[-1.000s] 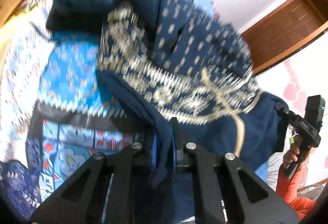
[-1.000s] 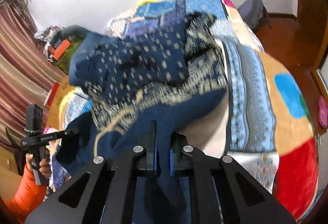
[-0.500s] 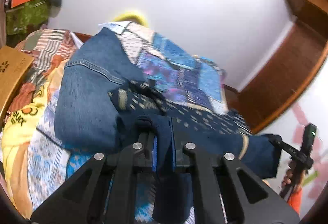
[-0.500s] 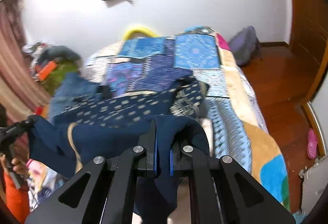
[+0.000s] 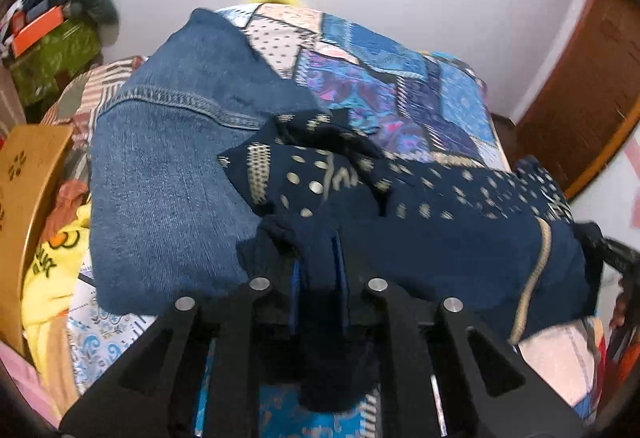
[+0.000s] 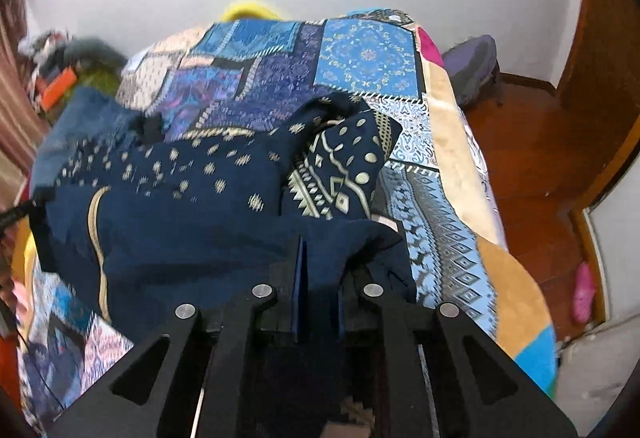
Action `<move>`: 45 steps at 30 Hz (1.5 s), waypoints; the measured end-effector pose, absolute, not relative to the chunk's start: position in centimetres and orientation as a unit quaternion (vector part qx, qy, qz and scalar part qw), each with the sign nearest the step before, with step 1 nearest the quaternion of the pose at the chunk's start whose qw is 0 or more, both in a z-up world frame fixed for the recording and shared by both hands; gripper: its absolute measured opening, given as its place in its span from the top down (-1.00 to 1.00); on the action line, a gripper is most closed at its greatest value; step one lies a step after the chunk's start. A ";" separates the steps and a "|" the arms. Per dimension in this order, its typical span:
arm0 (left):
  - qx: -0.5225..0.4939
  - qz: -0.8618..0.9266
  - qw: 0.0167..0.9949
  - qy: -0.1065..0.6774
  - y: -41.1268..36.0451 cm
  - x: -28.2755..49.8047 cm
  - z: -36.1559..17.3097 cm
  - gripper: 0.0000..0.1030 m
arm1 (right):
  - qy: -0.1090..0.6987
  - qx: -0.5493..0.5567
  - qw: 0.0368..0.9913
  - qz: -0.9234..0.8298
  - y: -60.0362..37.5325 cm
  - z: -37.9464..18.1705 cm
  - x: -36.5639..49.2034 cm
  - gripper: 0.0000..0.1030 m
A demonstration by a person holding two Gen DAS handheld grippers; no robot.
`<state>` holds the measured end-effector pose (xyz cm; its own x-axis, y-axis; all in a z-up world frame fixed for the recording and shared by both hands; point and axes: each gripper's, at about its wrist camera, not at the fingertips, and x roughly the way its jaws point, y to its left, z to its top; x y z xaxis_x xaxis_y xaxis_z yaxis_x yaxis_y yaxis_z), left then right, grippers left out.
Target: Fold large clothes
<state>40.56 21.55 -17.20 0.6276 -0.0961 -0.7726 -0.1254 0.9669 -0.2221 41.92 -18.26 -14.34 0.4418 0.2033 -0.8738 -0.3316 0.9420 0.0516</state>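
While navy cloth is pinched in both pairs of jaws, the garment point(image 5: 436, 234) is held stretched over the bed point(image 6: 444, 238).

A bunched fold is kept between the blue pads of the left gripper point(image 5: 319, 258), whose jaws have just been easing slightly apart; the same is seen at the right gripper point(image 6: 319, 270), cloth still pressed between its narrow jaws. The dotted, gold-trimmed fabric is spread between them, partly over folded jeans point(image 5: 168, 173) laid on the patchwork bedspread point(image 6: 360, 53).
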 end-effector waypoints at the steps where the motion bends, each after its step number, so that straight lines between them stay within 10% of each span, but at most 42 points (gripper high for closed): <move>1: -0.121 -0.001 0.894 0.432 21.3 40.0 -16.7 0.72 | 0.504 -0.062 0.847 0.157 -18.4 -14.0 41.6 0.74; 10: -0.111 -0.002 0.898 0.426 21.3 34.6 -14.1 0.26 | 0.473 -0.041 0.868 0.146 -20.1 -10.5 38.0 0.06; 33: -0.203 -0.061 0.842 0.496 20.3 34.9 -22.9 0.25 | 0.558 0.038 0.810 0.178 -20.3 -17.0 36.0 0.06; 38: -0.188 -0.063 0.853 0.483 19.4 34.6 -21.5 0.87 | 0.559 0.051 0.805 0.192 -20.1 -16.7 35.7 0.81; 45: -0.185 -0.099 0.887 0.411 19.4 34.8 -14.7 0.93 | 0.514 0.059 0.822 0.239 -19.1 -12.2 36.9 0.88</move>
<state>34.78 19.36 -14.71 0.6420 -0.3279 -0.6931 0.0232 0.9119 -0.4099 36.95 -19.09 -12.17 0.3573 0.4546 -0.8159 -0.3324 0.8782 0.3437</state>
